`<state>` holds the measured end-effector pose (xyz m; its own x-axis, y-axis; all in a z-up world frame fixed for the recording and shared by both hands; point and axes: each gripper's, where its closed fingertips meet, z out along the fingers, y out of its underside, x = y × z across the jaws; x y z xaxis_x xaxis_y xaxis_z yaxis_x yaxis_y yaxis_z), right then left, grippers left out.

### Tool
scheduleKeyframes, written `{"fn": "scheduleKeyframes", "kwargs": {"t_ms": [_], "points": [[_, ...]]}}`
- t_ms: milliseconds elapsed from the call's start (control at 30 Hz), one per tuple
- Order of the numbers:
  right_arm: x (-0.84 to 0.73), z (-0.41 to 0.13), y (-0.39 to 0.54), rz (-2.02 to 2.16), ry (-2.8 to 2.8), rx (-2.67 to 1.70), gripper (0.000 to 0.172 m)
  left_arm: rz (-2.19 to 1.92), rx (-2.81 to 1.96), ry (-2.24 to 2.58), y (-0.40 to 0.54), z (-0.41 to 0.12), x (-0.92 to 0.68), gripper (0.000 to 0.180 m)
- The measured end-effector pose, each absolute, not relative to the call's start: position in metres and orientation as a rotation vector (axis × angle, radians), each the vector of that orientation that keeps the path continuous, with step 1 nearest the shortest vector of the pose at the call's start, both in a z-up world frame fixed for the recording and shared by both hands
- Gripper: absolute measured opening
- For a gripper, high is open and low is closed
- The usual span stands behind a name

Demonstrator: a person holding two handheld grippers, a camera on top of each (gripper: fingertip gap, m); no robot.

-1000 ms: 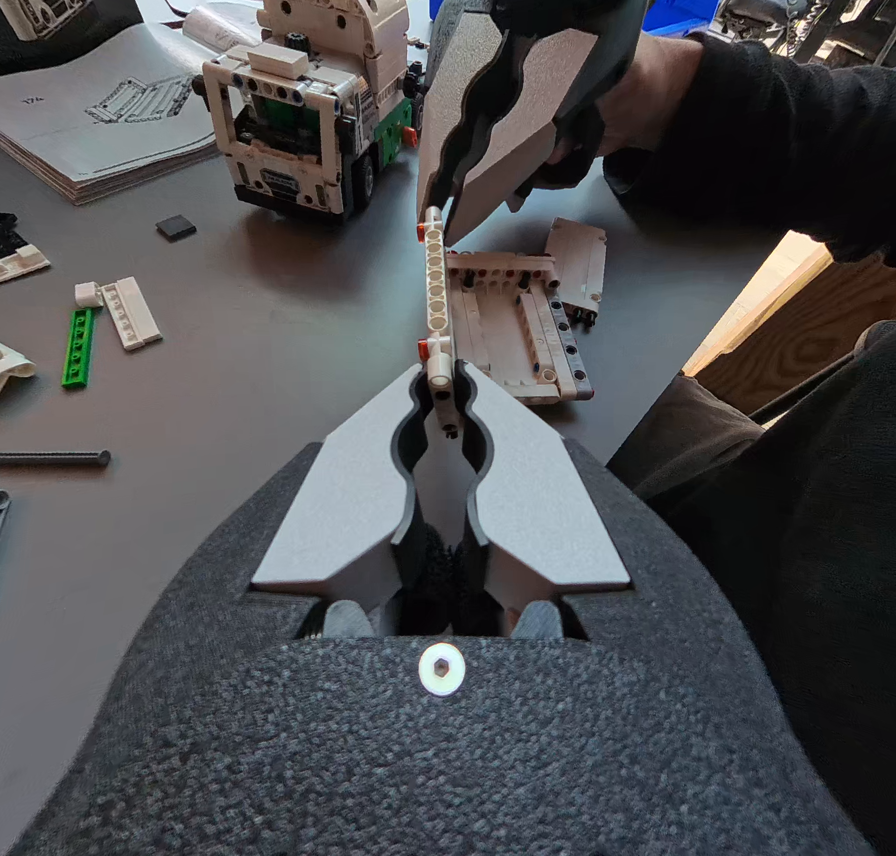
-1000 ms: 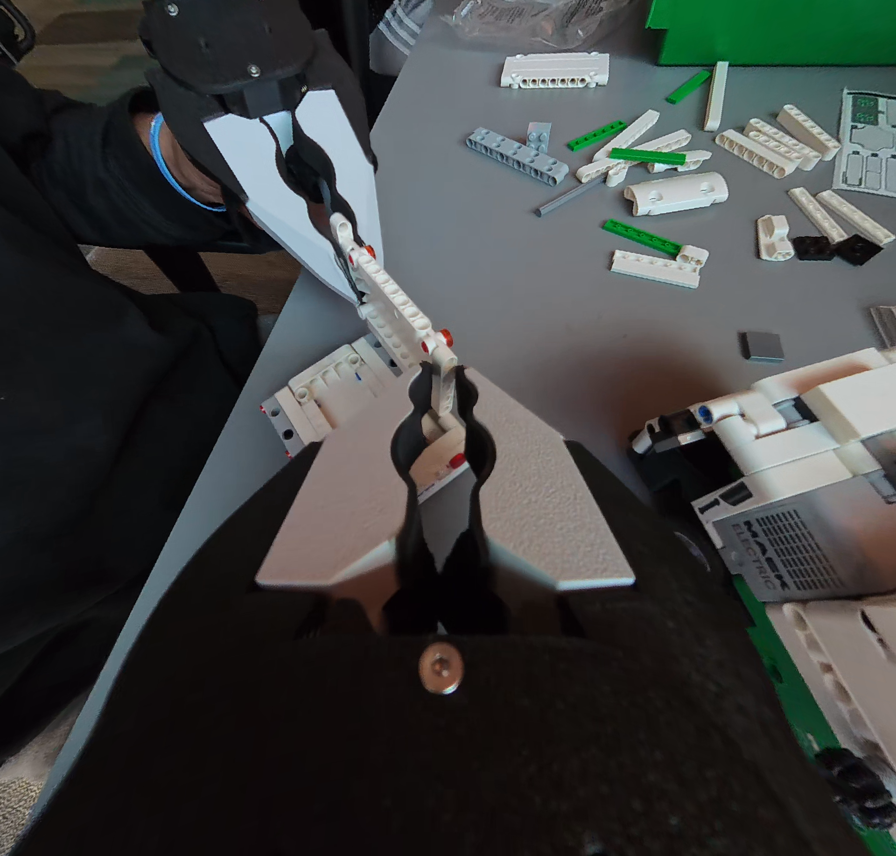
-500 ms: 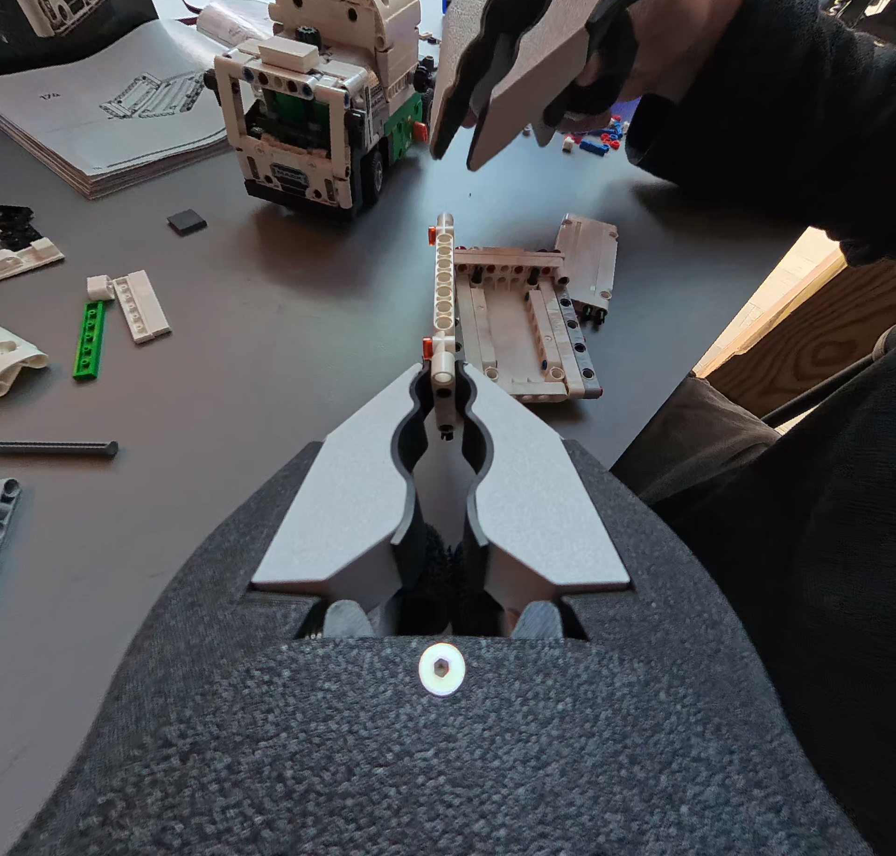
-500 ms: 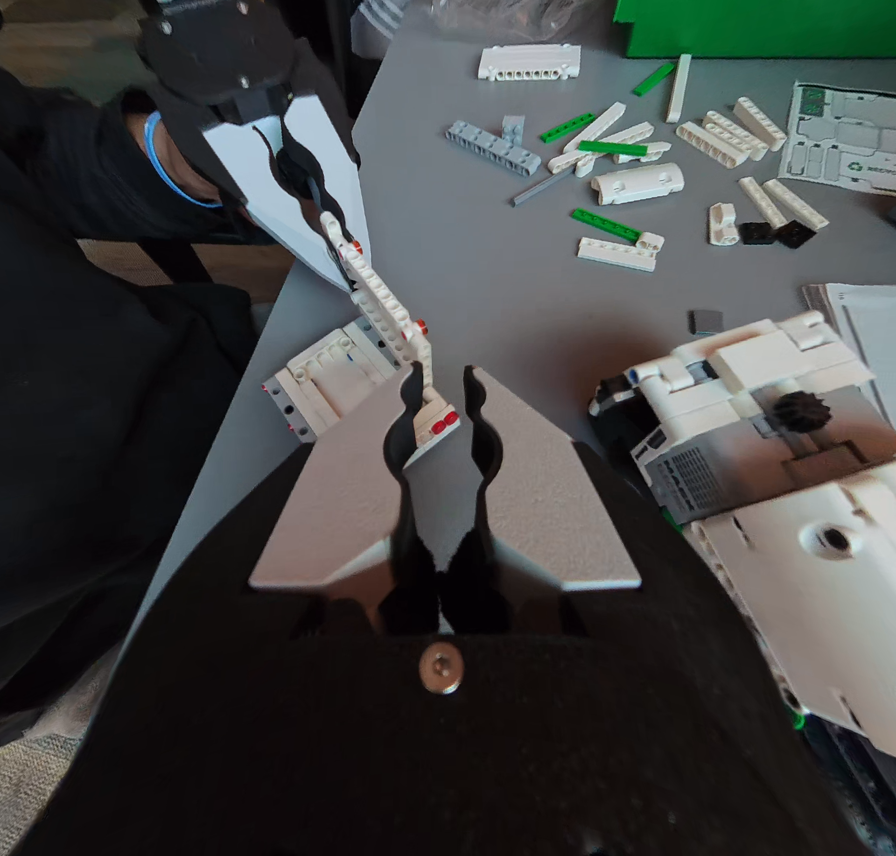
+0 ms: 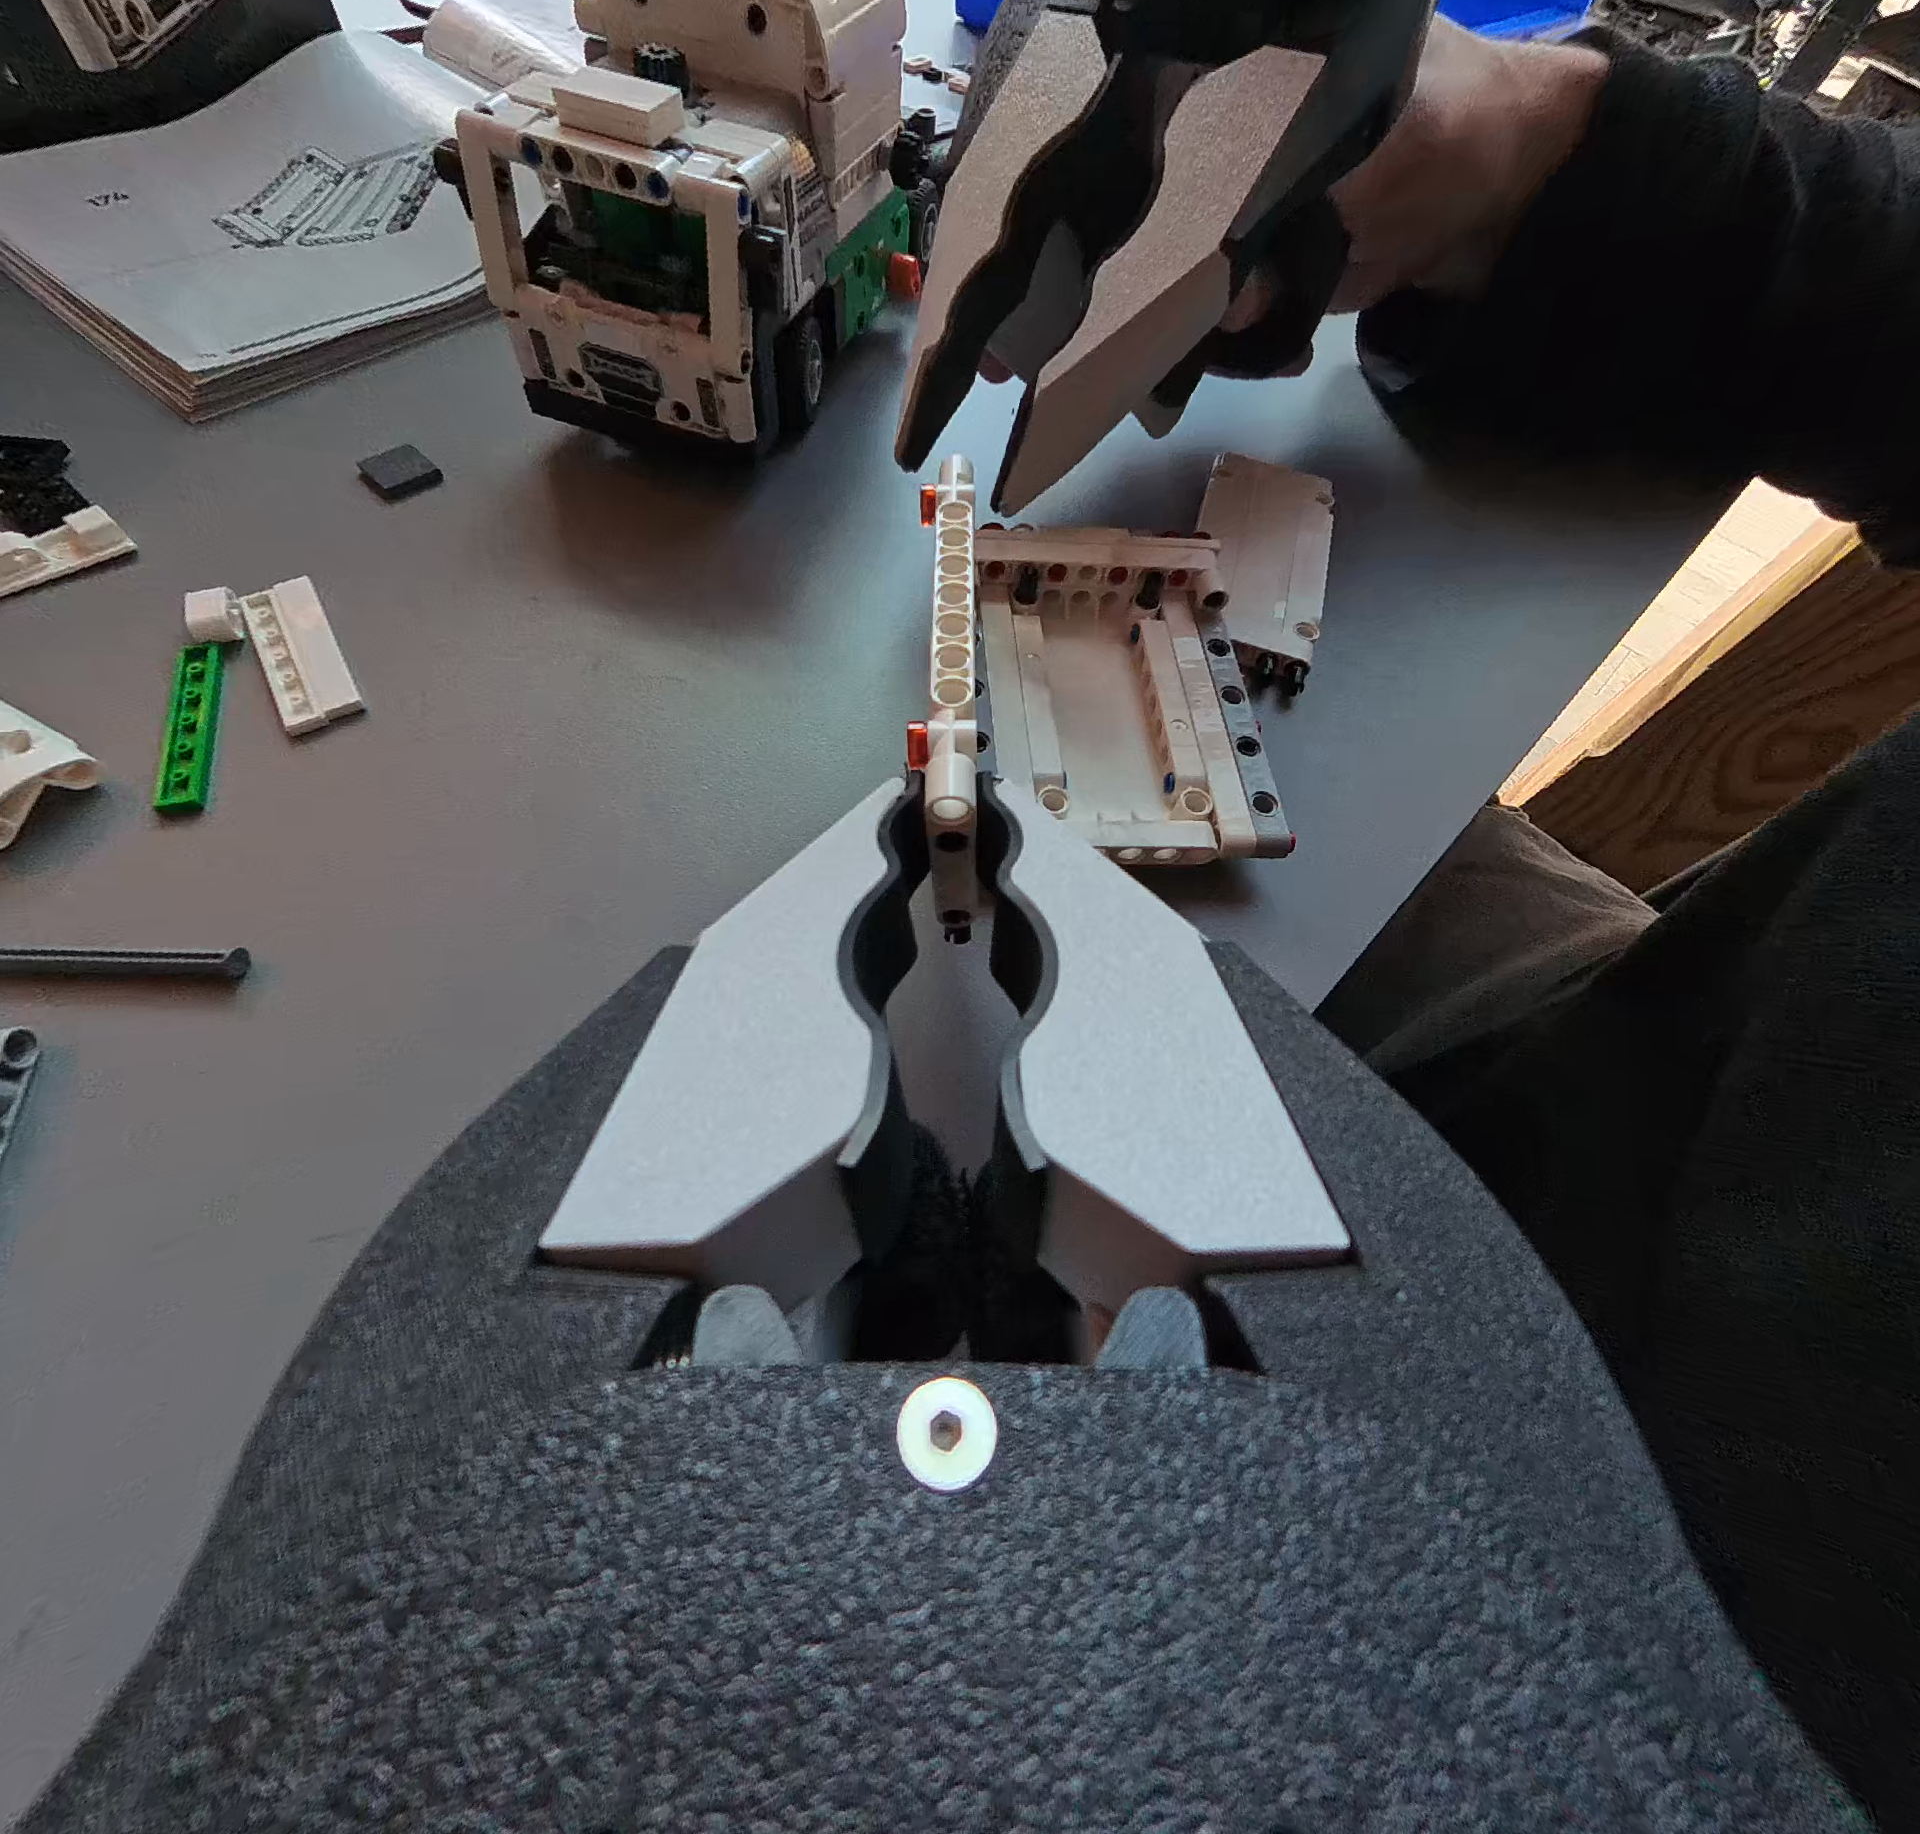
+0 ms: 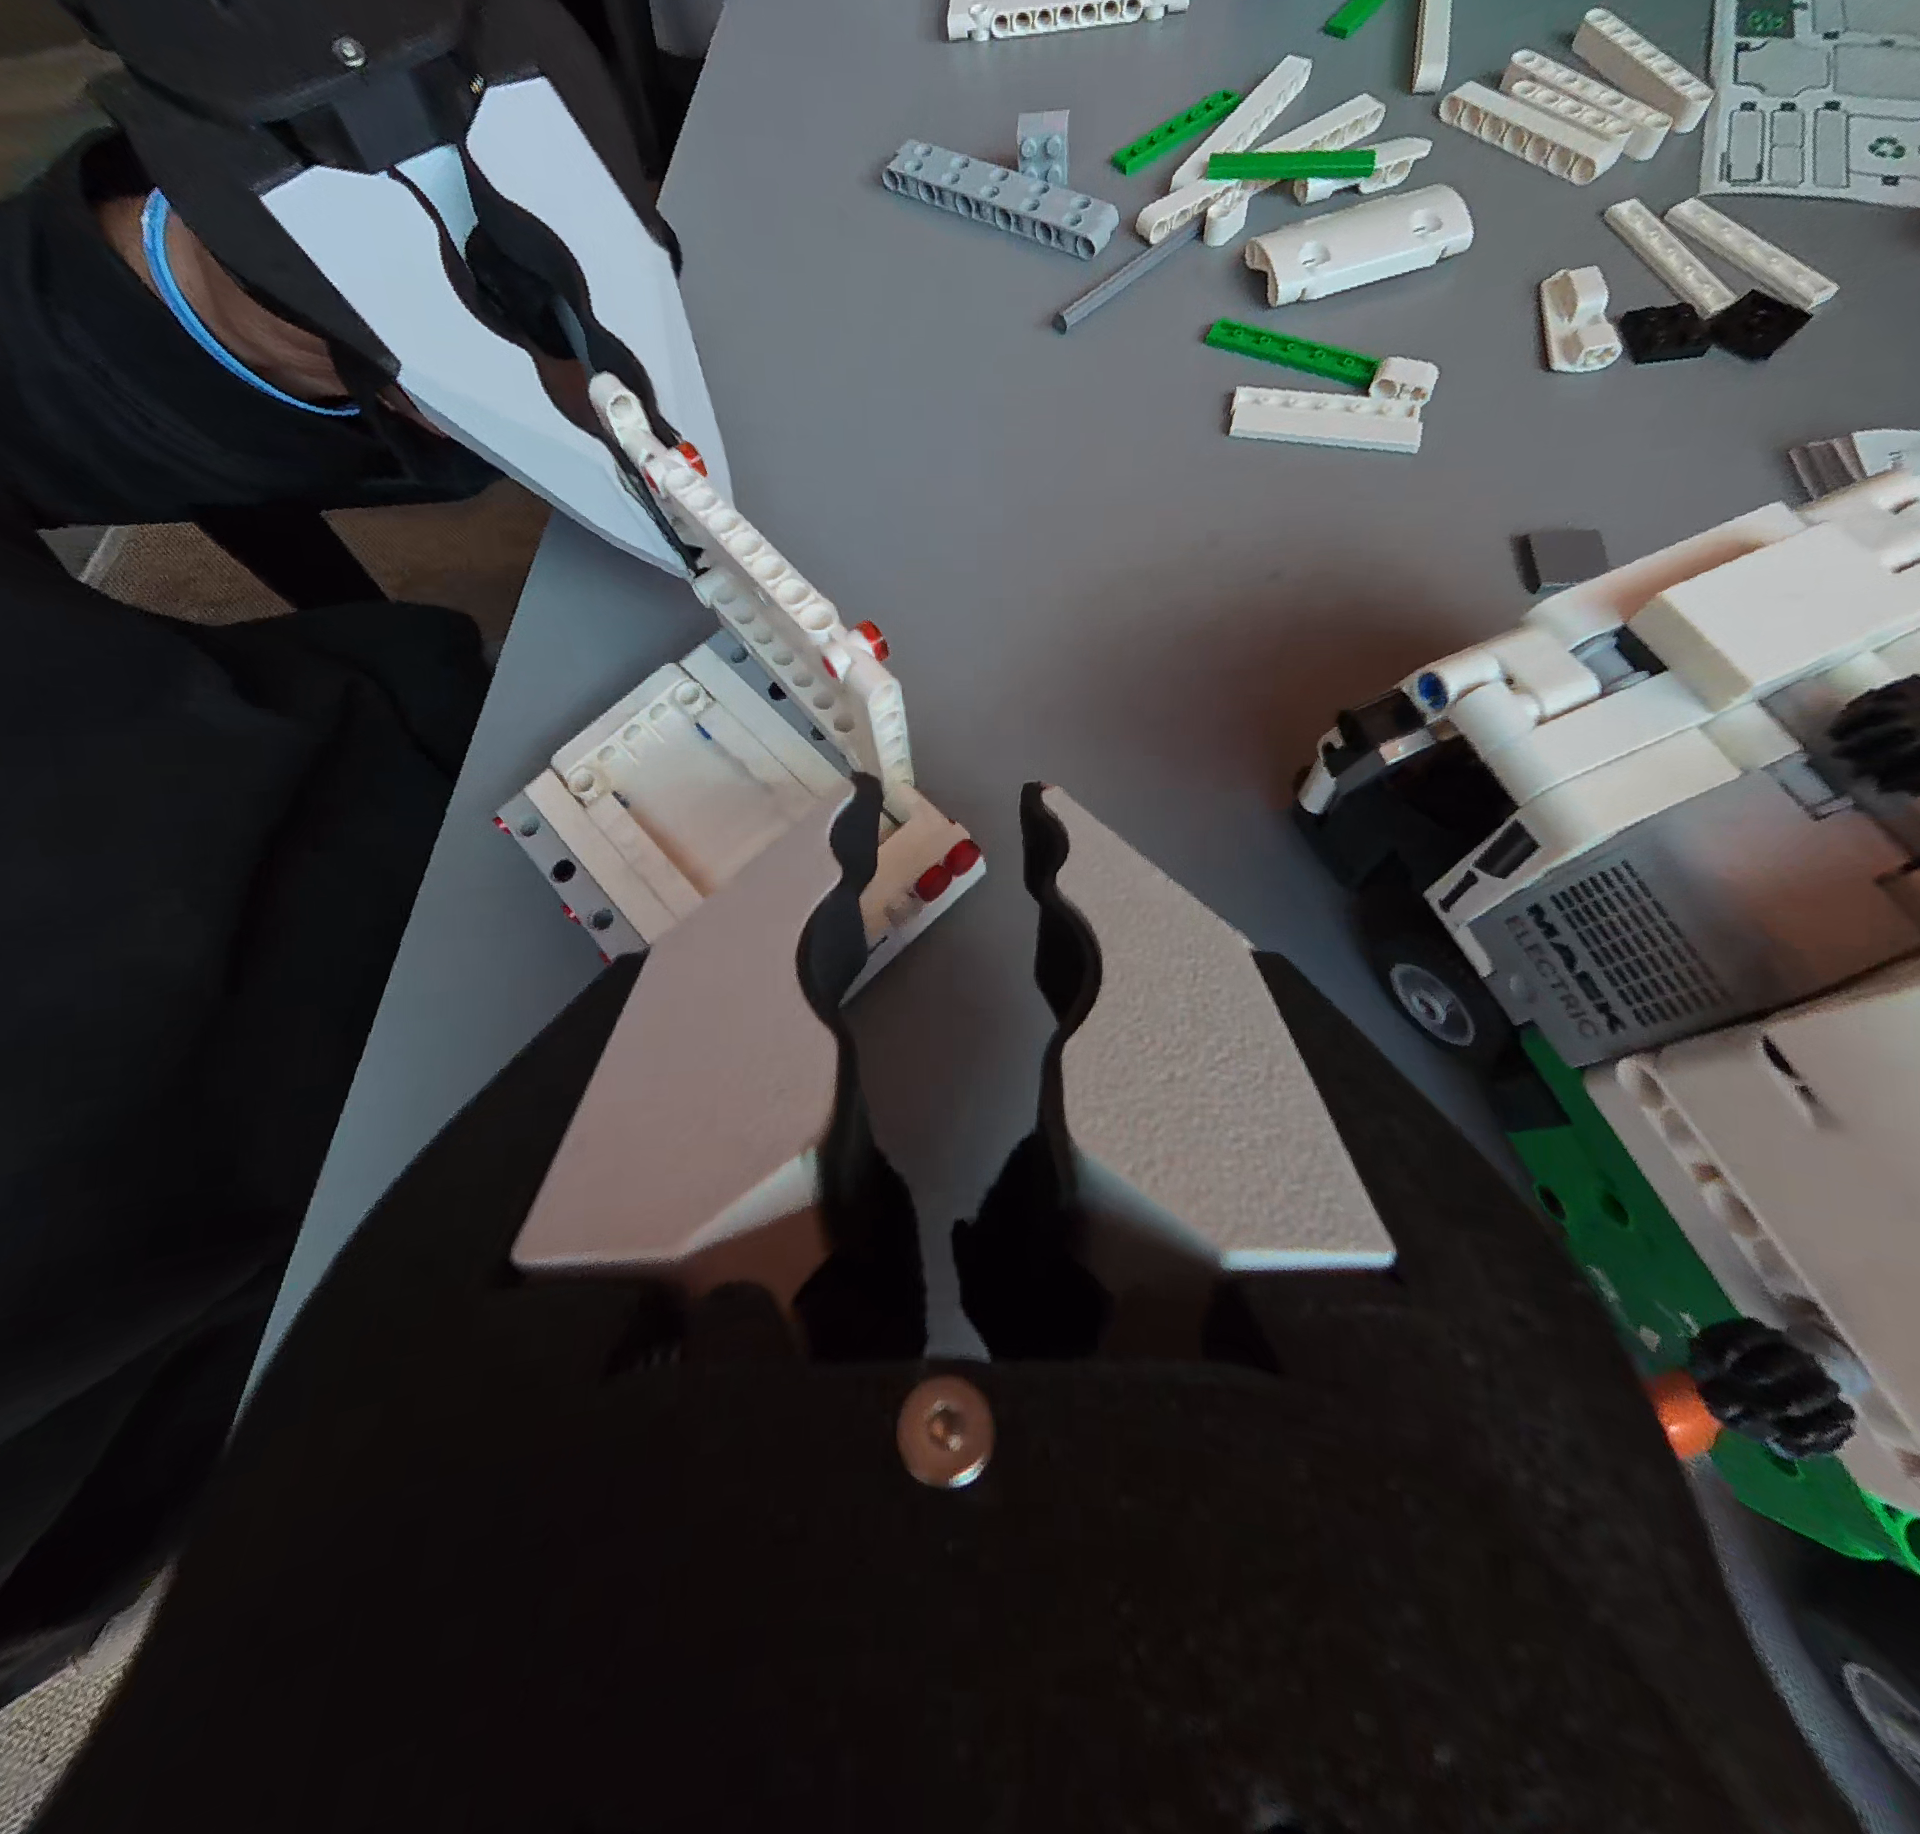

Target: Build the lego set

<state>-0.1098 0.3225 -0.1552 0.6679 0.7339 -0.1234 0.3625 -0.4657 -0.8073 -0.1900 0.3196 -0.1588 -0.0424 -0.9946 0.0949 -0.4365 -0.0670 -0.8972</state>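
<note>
Between my left gripper's [image 5: 951, 808] fingertips, low in the middle of the left wrist frame, I am pinching the near end of a white holed beam assembly [image 5: 952, 631]; both pads are pressing on its short end link, and the rest is sticking out away from me above the grey table [image 5: 582, 745]. It is looking light and stiff, hard plastic, smooth enough to twist in a pinch, and I judge its pinned joints with the small red pegs to be the weak spots. Taking it by the flat sides of an end link, as I am doing, seems the safest hold.

My right gripper [image 6: 940, 808] is standing open with a clear gap between its fingers and nothing between them. In the left wrist view its tips are hovering just beside the beam's far end; I cannot tell whether they are touching it.

Just right of the beam a flat white panel frame [image 5: 1122, 704] is lying on the table near its edge. Farther off, at the upper left of the left wrist frame, a white and green brick truck [image 5: 675, 215] is standing beside an open instruction booklet [image 5: 239, 226], and loose white and green pieces [image 6: 1340, 226] are lying scattered at the upper right of the right wrist frame
</note>
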Motion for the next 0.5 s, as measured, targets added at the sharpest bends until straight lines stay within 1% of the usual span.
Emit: {"fn": "scheduleKeyframes", "kwargs": {"t_ms": [100, 233, 500], "points": [[-0.108, -0.150, 0.325, 0.543, -0.823, -2.059, 0.025, -1.071, -1.572, 1.545, 0.320, -0.159, -0.189, 0.006], [-0.101, -0.141, 0.329, 0.447, -0.797, -2.010, 0.020, -1.079, -1.558, 1.550, 0.319, -0.157, -0.188, 0.006], [-0.099, -0.143, 0.329, 0.467, -0.764, -2.005, 0.019, -1.147, -1.554, 1.523, 0.320, -0.152, -0.188, 0.006]]}}
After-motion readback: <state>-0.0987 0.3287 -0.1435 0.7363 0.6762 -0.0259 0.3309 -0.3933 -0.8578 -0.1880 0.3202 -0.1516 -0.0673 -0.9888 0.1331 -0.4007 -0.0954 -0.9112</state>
